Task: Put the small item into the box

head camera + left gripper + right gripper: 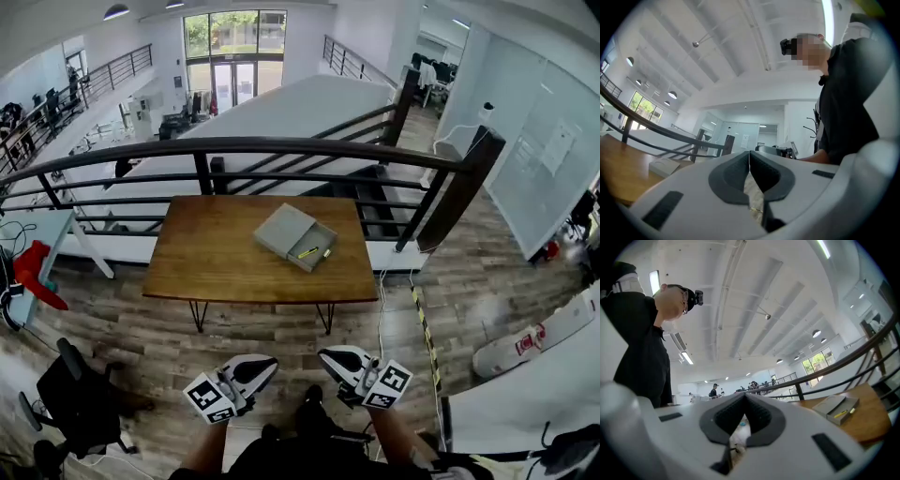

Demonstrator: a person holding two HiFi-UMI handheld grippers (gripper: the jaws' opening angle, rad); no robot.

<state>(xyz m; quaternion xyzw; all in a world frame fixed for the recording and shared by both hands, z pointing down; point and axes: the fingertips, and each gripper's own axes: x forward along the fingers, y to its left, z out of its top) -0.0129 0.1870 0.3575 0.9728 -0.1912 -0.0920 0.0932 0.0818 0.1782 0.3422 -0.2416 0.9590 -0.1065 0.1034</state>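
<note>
On the desk, well ahead of the person:

- Box: flat, grey, lying at an angle near the desk's middle, just right of centre. It has a lidded sleeve with a tray slid partly out toward the near right corner. It also shows in the right gripper view.
- Small item: slender, yellow and stick-shaped. It lies along the floor of the open tray, inside its walls. It is too small to identify further. The right gripper view shows it as a yellow streak.
  - Handling, as a judgement: probably light and stiff, smooth enough to roll or skid if nudged.
  - Best taken across the middle of its length, with the jaws coming from above so the tray walls do not get in the way.
  - The box looks light too and may slide on the wood when pushed.
- Left gripper: held low by the person's body, over the plank floor and short of the desk. Its own view shows the jaws pressed together with nothing between them.
- Right gripper: beside the left gripper and likewise well apart from the box. Its jaws meet and hold nothing.
- Railing: dark metal, running behind the desk's far edge.

Status, judged: the item already sits in the tray, and neither gripper is at work on the box.
</note>
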